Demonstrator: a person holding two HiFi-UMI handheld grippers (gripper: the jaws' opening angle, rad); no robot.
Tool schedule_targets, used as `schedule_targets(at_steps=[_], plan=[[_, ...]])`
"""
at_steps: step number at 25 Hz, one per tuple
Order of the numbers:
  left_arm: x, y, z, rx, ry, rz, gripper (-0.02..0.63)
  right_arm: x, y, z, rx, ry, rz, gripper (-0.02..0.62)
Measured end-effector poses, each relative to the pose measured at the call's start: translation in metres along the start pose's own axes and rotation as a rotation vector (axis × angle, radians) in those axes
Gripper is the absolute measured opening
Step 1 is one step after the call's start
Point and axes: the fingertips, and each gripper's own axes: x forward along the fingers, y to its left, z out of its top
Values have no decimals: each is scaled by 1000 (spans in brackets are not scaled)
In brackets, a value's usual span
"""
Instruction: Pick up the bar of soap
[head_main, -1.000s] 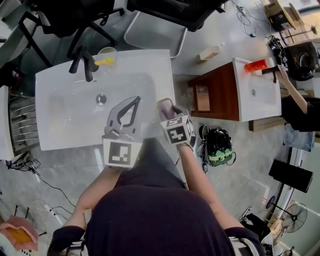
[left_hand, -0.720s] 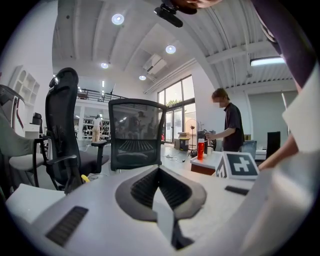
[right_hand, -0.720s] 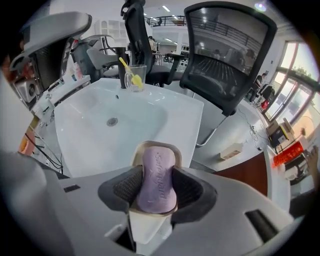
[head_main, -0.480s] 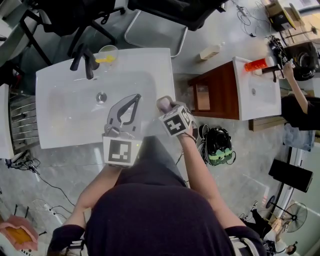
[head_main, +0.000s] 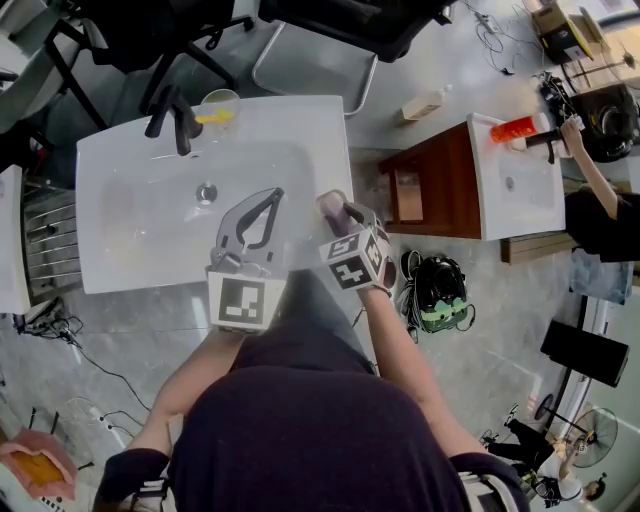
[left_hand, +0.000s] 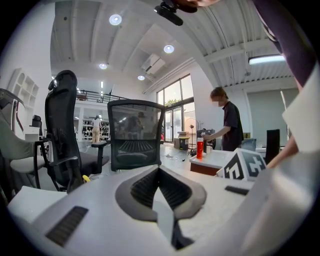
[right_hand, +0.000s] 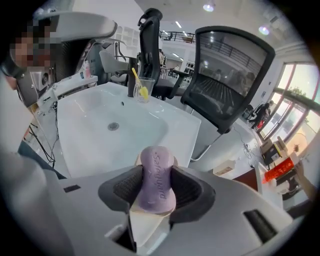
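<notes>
Above the white ceramic sink (right_hand: 100, 130), the right gripper (right_hand: 156, 197) clamped its jaws on the lilac oval bar of soap (right_hand: 156, 172), the left gripper (left_hand: 161, 192) held its jaws together empty, and a harder squeeze could squirt the bar out.

The surface is a white washbasin top (head_main: 310, 130) with a wide, shallow bowl sunk into it. A round metal drain (head_main: 207, 192) sits near the bowl's middle. On the far rim stands a black faucet (head_main: 176, 118). Just beside it on the same rim is a clear glass (head_main: 219, 108) holding a yellow toothbrush (head_main: 213, 119). The basin unit stands on a grey polished floor (head_main: 130, 340), where a black-and-green backpack (head_main: 437, 293) lies off to its right, near a wooden cabinet (head_main: 430, 185).
</notes>
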Motion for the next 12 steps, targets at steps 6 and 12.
schedule_targets(at_steps=[6, 12], plan=[[-4, -2, 6, 9, -17, -1, 0, -35, -9, 31, 31, -148, -67, 193], [-6, -4, 22, 28, -68, -6, 0, -87, -29, 72, 65, -331, -178, 193]])
